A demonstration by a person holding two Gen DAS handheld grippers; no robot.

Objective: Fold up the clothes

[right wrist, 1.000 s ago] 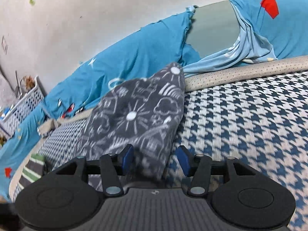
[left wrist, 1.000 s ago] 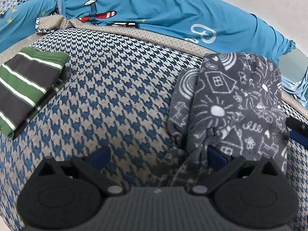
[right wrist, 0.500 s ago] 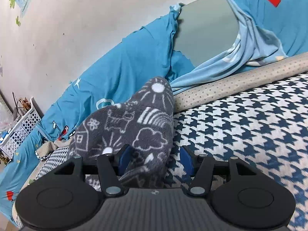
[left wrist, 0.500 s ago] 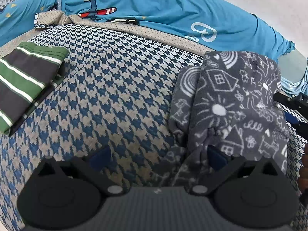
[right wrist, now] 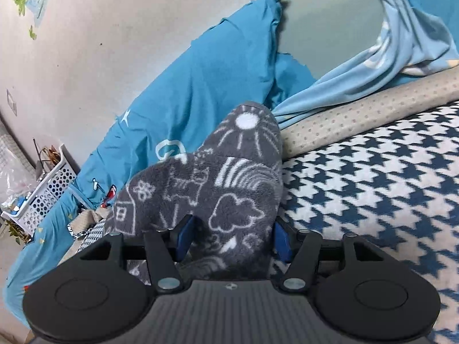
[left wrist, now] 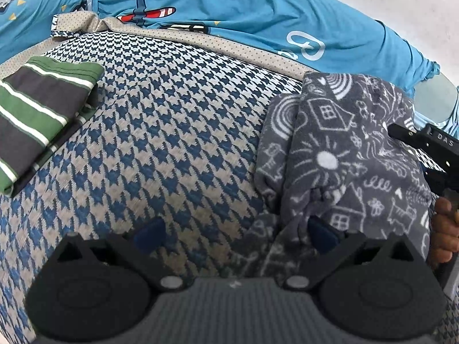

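Note:
A grey fleece garment (left wrist: pixel 338 154) with white doodle drawings lies bunched on the houndstooth bed cover (left wrist: pixel 178 132), at the right in the left wrist view. My left gripper (left wrist: pixel 232 233) is open, its right finger against the fleece's near edge. In the right wrist view the fleece (right wrist: pixel 218 195) rises between the fingers of my right gripper (right wrist: pixel 231 240), which stands open around it. The right gripper's body (left wrist: pixel 430 149) shows at the right edge of the left wrist view.
A folded green, grey and white striped garment (left wrist: pixel 37 114) lies at the left on the bed. Blue printed bedding (left wrist: pixel 229 14) is heaped along the wall behind. A white perforated basket (right wrist: pixel 48 195) stands at the far left by the wall.
My right gripper has moved in over the fleece, which now sits deeper between its fingers. Its body has come into the left wrist view. The left gripper has hardly moved.

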